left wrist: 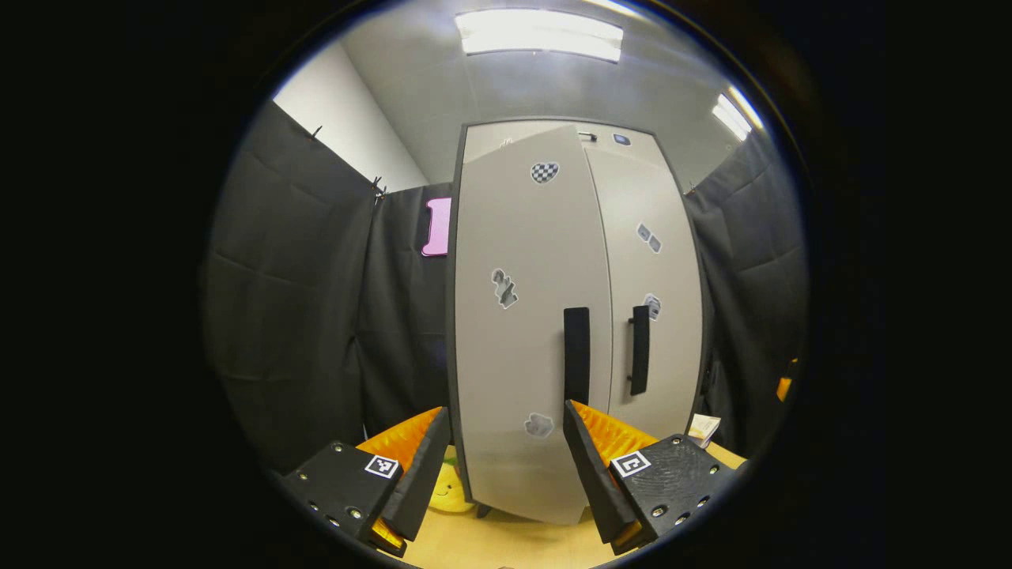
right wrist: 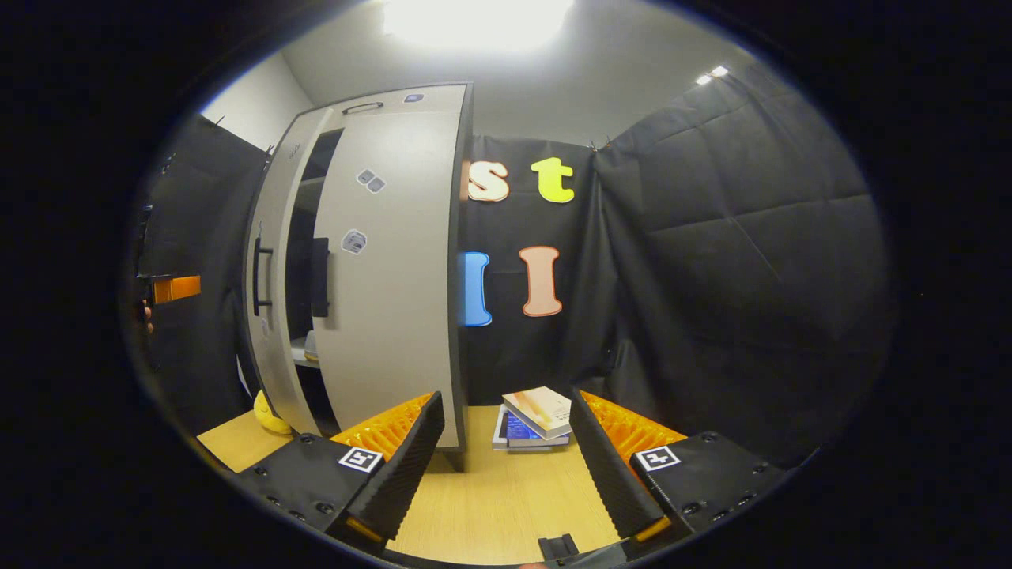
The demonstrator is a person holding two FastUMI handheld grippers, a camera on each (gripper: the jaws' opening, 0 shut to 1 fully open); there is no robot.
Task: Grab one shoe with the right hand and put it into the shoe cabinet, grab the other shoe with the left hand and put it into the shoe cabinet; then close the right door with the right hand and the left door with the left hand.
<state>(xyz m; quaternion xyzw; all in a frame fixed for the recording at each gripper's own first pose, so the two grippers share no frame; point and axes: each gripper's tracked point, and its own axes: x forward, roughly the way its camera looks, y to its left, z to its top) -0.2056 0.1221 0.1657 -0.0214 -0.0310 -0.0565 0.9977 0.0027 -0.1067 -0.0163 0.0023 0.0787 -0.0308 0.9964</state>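
Left tongs (left wrist: 506, 474) open, empty, facing left door (left wrist: 522, 332) dead ahead, ajar; its upright handle (left wrist: 576, 356) just right of centre. Right tongs (right wrist: 502, 466) open, empty, right door (right wrist: 395, 276) far-left.

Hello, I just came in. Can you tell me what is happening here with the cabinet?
A person holds a claw in each hand in front of a grey shoe cabinet. The right door looks closed. The left door is still slightly ajar, with a dark gap showing in the right gripper view. The left claw is open, right up against the left door. The right claw is open over the wooden table, pointing at some stacked books.
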